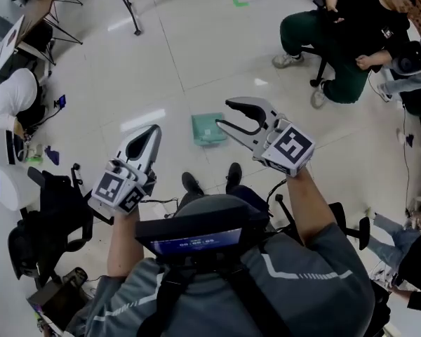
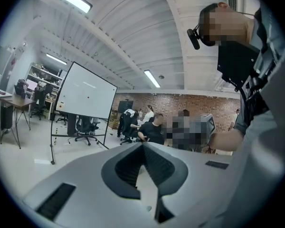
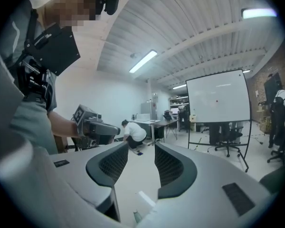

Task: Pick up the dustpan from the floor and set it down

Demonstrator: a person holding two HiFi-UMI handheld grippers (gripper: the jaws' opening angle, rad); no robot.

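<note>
- While dustpan (image 1: 206, 129) lies on floor, right gripper (image 1: 223, 114) hangs at its 3 o'clock in head view, the nearer tool.
- Right jaws apart, empty.
- Left gripper (image 1: 153, 132) clenched, empty, at dustpan's 8 o'clock.

Pale-green flat plastic dustpan (image 1: 209, 128) on a glossy off-white tile floor (image 1: 196, 41). The 2 light-grey ones, left gripper (image 1: 151, 133) and right gripper (image 1: 223, 114), both have black ribbed pads (image 3: 170, 167) and black-and-white square-marker cubes (image 1: 291, 146).

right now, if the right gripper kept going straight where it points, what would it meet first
Nothing close: the right gripper has open jaws facing floor; far off, probably the crouching person in white.
</note>
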